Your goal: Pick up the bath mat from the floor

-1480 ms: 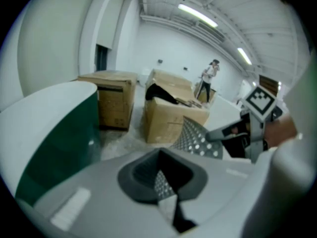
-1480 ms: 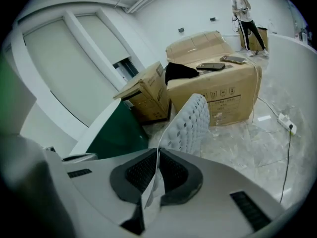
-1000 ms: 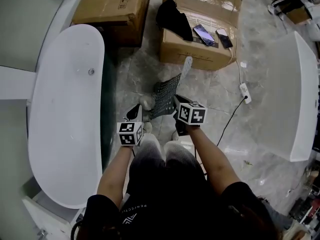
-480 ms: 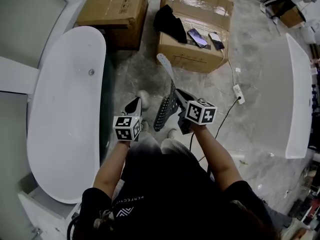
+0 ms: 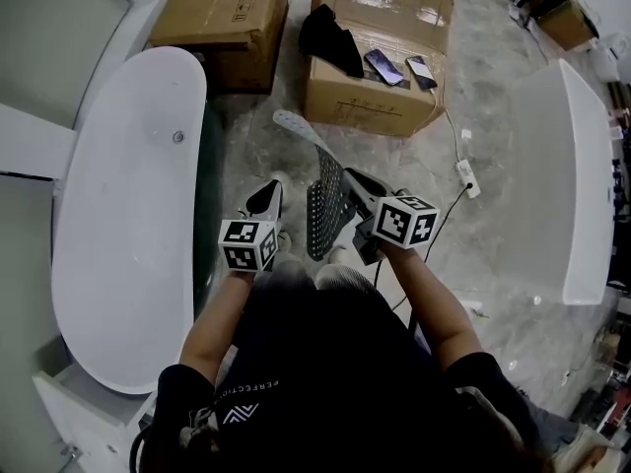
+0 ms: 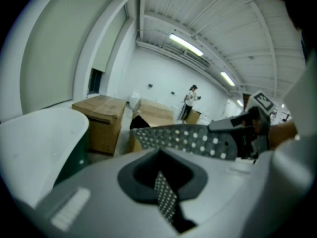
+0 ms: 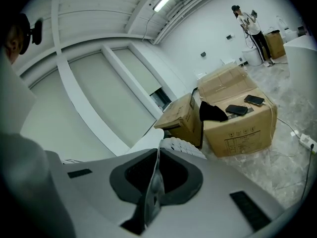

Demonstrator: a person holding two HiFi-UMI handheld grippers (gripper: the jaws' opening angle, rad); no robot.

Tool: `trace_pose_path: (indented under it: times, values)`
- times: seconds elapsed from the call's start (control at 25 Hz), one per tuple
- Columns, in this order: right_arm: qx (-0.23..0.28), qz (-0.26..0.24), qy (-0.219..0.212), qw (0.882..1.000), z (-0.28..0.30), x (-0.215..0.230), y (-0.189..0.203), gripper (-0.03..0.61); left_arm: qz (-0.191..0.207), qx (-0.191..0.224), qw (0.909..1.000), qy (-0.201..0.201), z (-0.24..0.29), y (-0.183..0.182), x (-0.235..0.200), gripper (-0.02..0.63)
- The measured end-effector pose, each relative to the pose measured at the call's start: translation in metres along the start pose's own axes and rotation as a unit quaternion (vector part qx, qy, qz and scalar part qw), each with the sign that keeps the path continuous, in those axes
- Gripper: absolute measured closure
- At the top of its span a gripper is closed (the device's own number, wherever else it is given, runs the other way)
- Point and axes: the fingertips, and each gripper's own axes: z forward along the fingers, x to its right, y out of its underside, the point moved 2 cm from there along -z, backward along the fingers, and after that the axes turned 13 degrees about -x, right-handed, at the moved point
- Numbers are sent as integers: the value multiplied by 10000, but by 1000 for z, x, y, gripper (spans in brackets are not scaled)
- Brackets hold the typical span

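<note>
The bath mat [image 5: 325,200] is dark grey, perforated with pale holes, and hangs off the floor between my two grippers, above the person's knees. Its far end [image 5: 288,121] curls up toward the boxes. My right gripper [image 5: 363,190] is shut on one edge; in the right gripper view a thin fold of mat [image 7: 153,192] is pinched between the jaws of the right gripper [image 7: 157,157]. My left gripper [image 5: 268,197] is left of the mat. In the left gripper view a strip of mat [image 6: 166,200] sits clamped in its jaws, and the rest of the mat [image 6: 198,139] stretches across to the right gripper [image 6: 242,128].
A white bathtub [image 5: 128,215] runs along the left and another white tub [image 5: 567,185] along the right. Ahead stand two cardboard boxes [image 5: 222,13] [image 5: 375,97], the nearer with a black cloth [image 5: 330,39] and two phones [image 5: 385,67]. A power strip [image 5: 465,177] and cable lie on the marble floor.
Both grippers have risen and drawn toward the person, with the right one shifting right. The mat has come off the floor and turned from lying slack to hanging nearly edge-on.
</note>
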Motion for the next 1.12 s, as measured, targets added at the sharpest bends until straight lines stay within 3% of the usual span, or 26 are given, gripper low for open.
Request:
trace_pose_path:
  times: [1.12]
  values:
    - [278, 122, -98, 9995, -12, -13, 0, 568, -95, 235, 9996, 80, -21, -6, 9, 607]
